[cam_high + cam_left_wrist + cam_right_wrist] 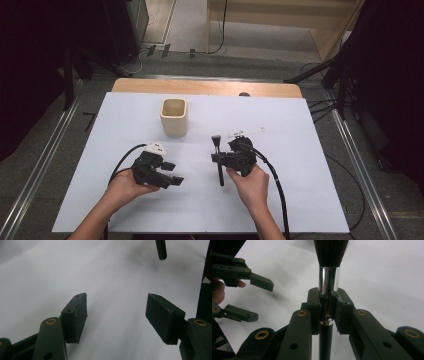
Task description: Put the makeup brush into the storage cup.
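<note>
A make-up brush point(220, 170) with a black handle, a silver ferrule point(329, 280) and dark bristles point(331, 251) is held above the white table. My right gripper point(216, 158) is shut on it, the pads point(314, 307) pressing at the ferrule's lower end, bristles pointing away from the person. My left gripper point(175, 173) is to its left, open, with nothing between its jaws, which point toward the brush. In the left gripper view the pads point(80, 315) stand wide apart over bare table, and the brush handle's end point(161, 250) hangs ahead at the top right. The left gripper's fingers point(259, 281) also show at the left edge of the right gripper view.
A beige cup point(173, 116) stands upright on the white table cover point(300, 190), beyond and between both grippers. A thin white stick point(246, 132) lies just past the right gripper. Cables trail from both grippers toward the table's near edge.
</note>
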